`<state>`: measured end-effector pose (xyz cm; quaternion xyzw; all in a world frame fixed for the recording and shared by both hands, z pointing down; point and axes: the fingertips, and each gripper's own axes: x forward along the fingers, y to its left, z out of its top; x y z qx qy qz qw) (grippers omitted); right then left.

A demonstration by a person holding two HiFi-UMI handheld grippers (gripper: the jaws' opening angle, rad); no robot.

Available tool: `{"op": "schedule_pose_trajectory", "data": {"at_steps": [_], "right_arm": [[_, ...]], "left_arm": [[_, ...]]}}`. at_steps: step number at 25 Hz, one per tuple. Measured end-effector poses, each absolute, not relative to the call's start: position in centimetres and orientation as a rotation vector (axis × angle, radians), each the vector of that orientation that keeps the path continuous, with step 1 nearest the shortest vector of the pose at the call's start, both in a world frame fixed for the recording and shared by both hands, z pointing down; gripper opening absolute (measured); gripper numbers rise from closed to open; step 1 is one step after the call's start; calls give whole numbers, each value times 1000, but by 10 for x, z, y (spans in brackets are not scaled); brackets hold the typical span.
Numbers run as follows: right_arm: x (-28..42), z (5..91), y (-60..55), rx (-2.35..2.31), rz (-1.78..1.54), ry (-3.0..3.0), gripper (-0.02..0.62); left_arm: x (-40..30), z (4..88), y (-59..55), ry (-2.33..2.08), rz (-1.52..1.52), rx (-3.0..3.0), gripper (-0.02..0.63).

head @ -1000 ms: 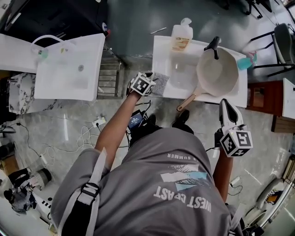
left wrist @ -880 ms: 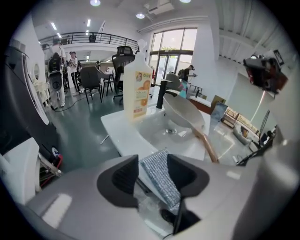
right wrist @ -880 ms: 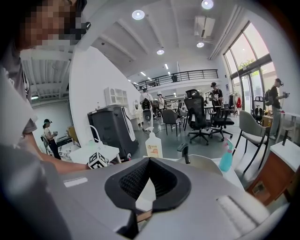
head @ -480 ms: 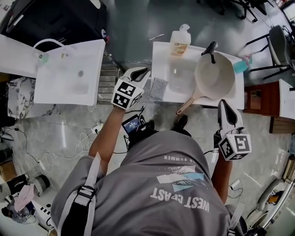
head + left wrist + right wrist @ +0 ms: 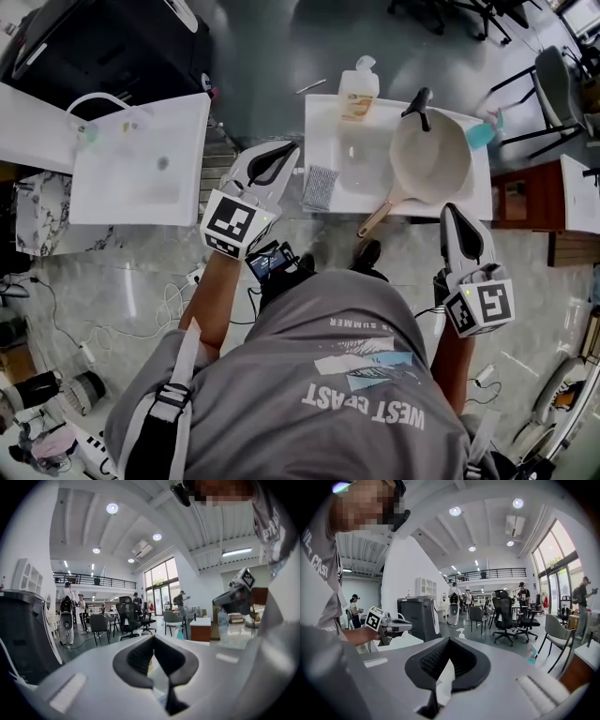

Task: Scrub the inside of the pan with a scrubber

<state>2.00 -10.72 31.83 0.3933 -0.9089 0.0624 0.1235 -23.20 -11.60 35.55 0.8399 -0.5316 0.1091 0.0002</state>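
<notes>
The cream pan [image 5: 429, 157] with a wooden handle [image 5: 379, 217] rests on the white table [image 5: 323, 122] ahead of me. A grey ribbed scrubber [image 5: 322, 187] lies flat on the table's left edge, held by nothing. My left gripper [image 5: 292, 148] hovers high, left of the scrubber and apart from it. Its jaws have just been closing and now meet, with nothing between them [image 5: 153, 637]. My right gripper [image 5: 450, 209] hangs short of the table's near edge, below the pan, jaws together and empty [image 5: 449, 639].
A soap pump bottle [image 5: 357, 86] stands at the table's back left. A black handle [image 5: 418, 101] rests on the pan's far rim and a teal bottle [image 5: 481, 134] is at its right. A white sink unit [image 5: 141, 159] stands to the left. Cables [image 5: 159, 281] lie on the floor.
The left gripper came up and back off the scrubber, which stayed on the table, and its jaws closed empty. The right gripper rose a little.
</notes>
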Motion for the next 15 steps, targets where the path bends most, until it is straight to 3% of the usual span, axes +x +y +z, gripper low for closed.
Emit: {"op": "schedule_pose_trajectory", "data": {"at_steps": [15], "right_arm": [[30,309,-99,1201,156,-2637,-2]], "left_arm": [[-218,333,-118,-1625,283,2729,3]]}}
